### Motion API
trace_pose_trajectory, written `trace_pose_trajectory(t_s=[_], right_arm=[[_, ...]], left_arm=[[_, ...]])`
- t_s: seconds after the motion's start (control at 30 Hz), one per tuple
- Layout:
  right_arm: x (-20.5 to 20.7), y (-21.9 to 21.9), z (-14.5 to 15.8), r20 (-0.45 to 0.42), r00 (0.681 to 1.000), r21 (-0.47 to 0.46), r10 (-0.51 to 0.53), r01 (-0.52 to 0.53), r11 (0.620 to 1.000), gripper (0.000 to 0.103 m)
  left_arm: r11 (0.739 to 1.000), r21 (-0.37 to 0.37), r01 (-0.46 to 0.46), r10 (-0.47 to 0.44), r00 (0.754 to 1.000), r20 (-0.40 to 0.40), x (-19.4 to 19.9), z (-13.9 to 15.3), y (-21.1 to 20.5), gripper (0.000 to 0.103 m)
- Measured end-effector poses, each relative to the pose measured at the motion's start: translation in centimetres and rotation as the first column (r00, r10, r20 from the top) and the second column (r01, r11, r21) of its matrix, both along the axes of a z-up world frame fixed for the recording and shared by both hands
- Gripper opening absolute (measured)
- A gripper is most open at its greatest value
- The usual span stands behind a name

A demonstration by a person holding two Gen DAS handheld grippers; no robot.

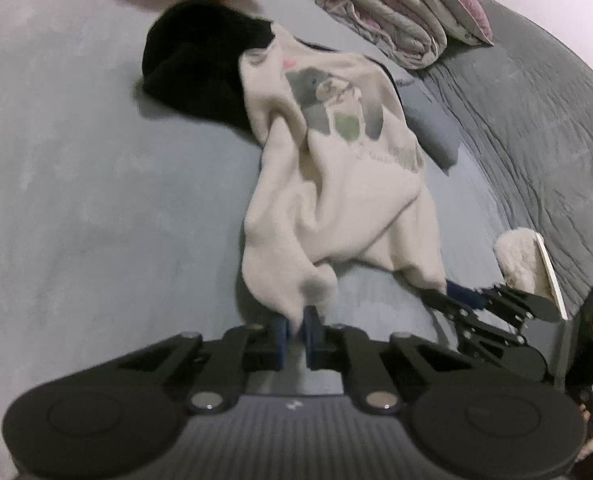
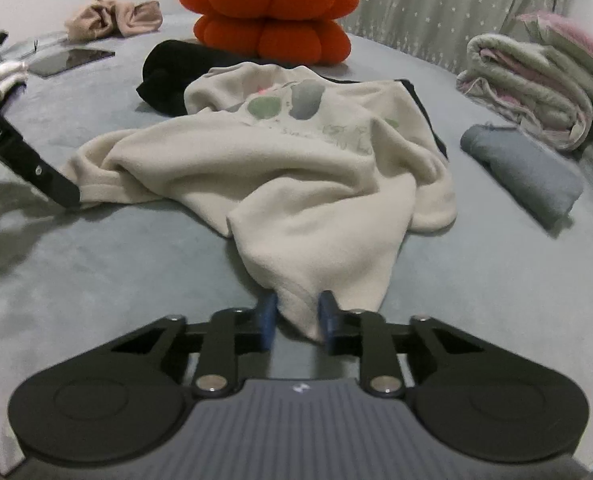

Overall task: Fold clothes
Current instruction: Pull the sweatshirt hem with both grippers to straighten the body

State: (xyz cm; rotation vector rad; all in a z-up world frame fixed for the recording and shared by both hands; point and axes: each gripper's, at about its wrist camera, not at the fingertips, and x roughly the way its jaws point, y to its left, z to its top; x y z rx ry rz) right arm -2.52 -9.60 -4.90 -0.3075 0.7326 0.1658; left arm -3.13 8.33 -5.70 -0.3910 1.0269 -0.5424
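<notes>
Left wrist view: left hand-held gripper point(image 1: 298, 326) pinches one corner of the cream sweatshirt point(image 1: 336, 176) lying on the bed point(image 1: 76, 200); right hand-held gripper point(image 2: 298, 316) clamps another, probably to spread it flat.

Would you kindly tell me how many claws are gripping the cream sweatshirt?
2: left claw on one corner, right claw on another corner of the cream sweatshirt.

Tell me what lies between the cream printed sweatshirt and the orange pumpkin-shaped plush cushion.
A crumpled black garment lies between the cream sweatshirt and the orange pumpkin cushion, partly tucked under the sweatshirt's far edge. The right wrist view shows it best.
</notes>
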Motion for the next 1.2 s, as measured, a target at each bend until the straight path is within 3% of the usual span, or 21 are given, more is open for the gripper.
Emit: trace_pose_trajectory(t_s=[0.07, 0.27, 0.4, 0.73, 0.93, 0.97, 1.2], right_arm=[[-0.3, -0.1, 0.4, 0.003, 1.000, -0.019, -0.002, 0.002, 1.000, 0.005], [-1.3, -2.5, 2.6, 0.016, 0.996, 0.003, -0.084, 0.084, 0.997, 0.004], [-2.6, -3.4, 4.3, 0.026, 0.995, 0.035, -0.095, 0.094, 0.995, 0.004], [-5.1, -2.8, 6.5, 0.042, 0.996, 0.011, -0.077, 0.076, 0.997, 0.004], [-4.5, -3.4, 6.1, -0.005, 0.992, 0.157, -0.127, 0.126, 0.980, 0.008], [-4.4, -3.4, 5.9, -0.018, 0.991, 0.180, -0.135, 0.136, 0.974, 0.016], [-5.0, -4.8, 4.8, -0.104, 0.981, 0.338, -0.161, 0.187, 0.922, 0.016]], left_arm=[[0.999, 0.003, -0.038, 0.038, 0.999, 0.019, 0.1, 0.9, 0.5, 0.008], [0.989, -0.056, -0.133, 0.135, 0.990, 0.032, -0.8, 3.9, 3.0, 0.007], [0.991, -0.054, -0.125, 0.128, 0.991, 0.040, -2.3, 5.1, 3.5, 0.007], [0.993, -0.034, -0.114, 0.116, 0.990, 0.084, -5.9, 7.8, 4.2, 0.007], [0.991, 0.002, -0.132, 0.131, 0.985, 0.115, -6.8, 8.5, 4.6, 0.007], [0.990, 0.015, -0.143, 0.141, 0.983, 0.116, -6.8, 8.3, 4.8, 0.007], [0.963, 0.018, -0.270, 0.267, 0.956, 0.119, -5.7, 7.7, 7.2, 0.007]])
